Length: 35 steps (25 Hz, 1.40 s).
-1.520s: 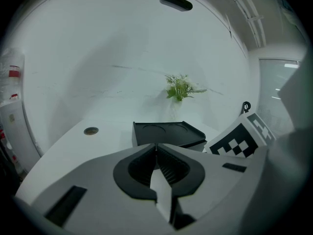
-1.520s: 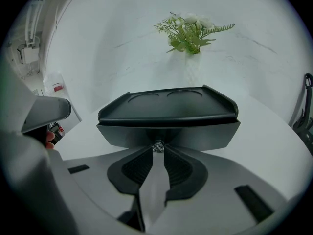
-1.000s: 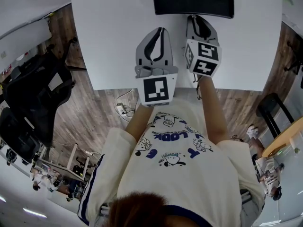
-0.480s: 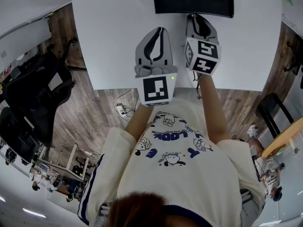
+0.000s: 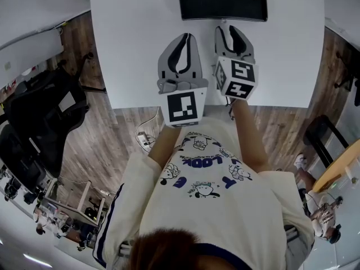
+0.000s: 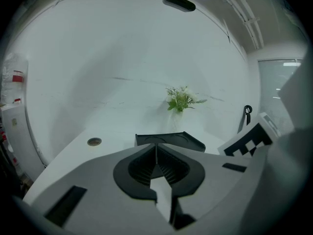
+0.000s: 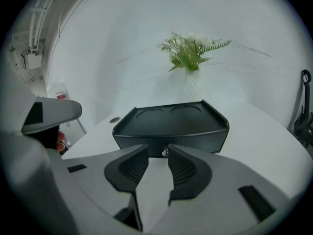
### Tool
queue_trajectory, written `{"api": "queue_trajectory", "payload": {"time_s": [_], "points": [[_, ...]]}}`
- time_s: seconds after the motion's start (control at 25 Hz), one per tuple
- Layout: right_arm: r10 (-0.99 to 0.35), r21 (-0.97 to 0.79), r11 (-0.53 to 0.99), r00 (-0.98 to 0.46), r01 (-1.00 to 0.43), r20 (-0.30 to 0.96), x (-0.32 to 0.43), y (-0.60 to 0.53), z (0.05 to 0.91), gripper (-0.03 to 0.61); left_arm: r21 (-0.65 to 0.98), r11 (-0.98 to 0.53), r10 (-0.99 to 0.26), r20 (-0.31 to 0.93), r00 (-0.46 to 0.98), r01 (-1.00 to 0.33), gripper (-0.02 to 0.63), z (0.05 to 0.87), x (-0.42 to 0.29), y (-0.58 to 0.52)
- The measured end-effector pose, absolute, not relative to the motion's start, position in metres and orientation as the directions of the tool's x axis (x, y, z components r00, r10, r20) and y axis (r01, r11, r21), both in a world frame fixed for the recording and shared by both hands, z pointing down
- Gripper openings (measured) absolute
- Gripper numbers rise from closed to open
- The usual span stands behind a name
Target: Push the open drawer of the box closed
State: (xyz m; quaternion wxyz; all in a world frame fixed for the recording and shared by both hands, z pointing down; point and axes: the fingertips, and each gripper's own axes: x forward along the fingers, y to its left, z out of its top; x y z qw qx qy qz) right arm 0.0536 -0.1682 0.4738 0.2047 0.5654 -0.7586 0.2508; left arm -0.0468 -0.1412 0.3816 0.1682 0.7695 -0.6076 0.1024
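Note:
A black box [image 5: 222, 0] stands at the far side of the white table [image 5: 129, 49]. In the right gripper view its front [image 7: 195, 140] looks flush, with a small silver knob [image 7: 165, 152] low in the middle. My right gripper [image 7: 157, 155] points straight at that knob. Its jaws are opening and nothing is pressed between them; the knob shows just beyond the gap. In the head view the right gripper [image 5: 233, 28] ends just short of the box. My left gripper [image 6: 156, 148] is shut on nothing, beside it to the left [image 5: 184, 37].
A white vase of green sprigs [image 7: 191, 50] stands behind the box. A round cable hole [image 6: 94, 142] lies in the table's far left. The table's near edge [image 5: 169, 103] is at the person's body. A black office chair [image 5: 39, 111] stands on the floor at left.
The right gripper's jaws have spread apart and its tips now stand a little off the box front. The left gripper has stayed shut beside it.

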Motion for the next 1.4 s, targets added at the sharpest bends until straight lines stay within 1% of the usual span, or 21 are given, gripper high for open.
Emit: {"api": "queue_trajectory", "payload": {"time_s": [0.12,0.2,0.4,0.56,0.72,0.96,1.4], "points": [[-0.794,-0.149,0.225,-0.27,-0.963,0.545,0.055,-0.162,0.448,0.059,0.128,-0.215,-0.91,0.334,0.246,-0.968,0.021,0.369,-0.046,-0.139],[-0.814,-0.15,0.239,-0.282,-0.959,0.508,0.055,-0.159,0.429,0.051,0.116,-0.226,-0.916,0.311,0.252,-0.967,0.021,0.359,-0.044,-0.138],[-0.86,-0.166,0.269,-0.314,-0.949,0.402,0.055,-0.146,0.381,0.046,0.114,-0.233,-0.93,0.265,0.256,-0.966,0.021,0.331,-0.041,-0.132],[-0.894,-0.131,0.29,-0.318,-0.948,0.315,0.053,-0.139,0.347,0.043,0.103,-0.245,-0.942,0.211,0.262,-0.964,0.021,0.311,-0.04,-0.13],[-0.913,-0.123,0.297,-0.319,-0.947,0.255,0.058,-0.134,0.328,0.043,0.079,-0.254,-0.952,0.153,0.263,-0.964,0.021,0.29,-0.035,-0.128],[-0.937,-0.1,0.282,-0.296,-0.954,0.184,0.063,-0.125,0.3,0.041,0.059,-0.259,-0.959,0.105,0.264,-0.964,0.021,0.269,-0.033,-0.12],[-0.944,-0.088,0.306,-0.314,-0.948,0.103,0.058,-0.118,0.27,0.041,0.037,-0.261,-0.963,0.054,0.262,-0.965,0.021,0.247,-0.034,-0.113]]}}
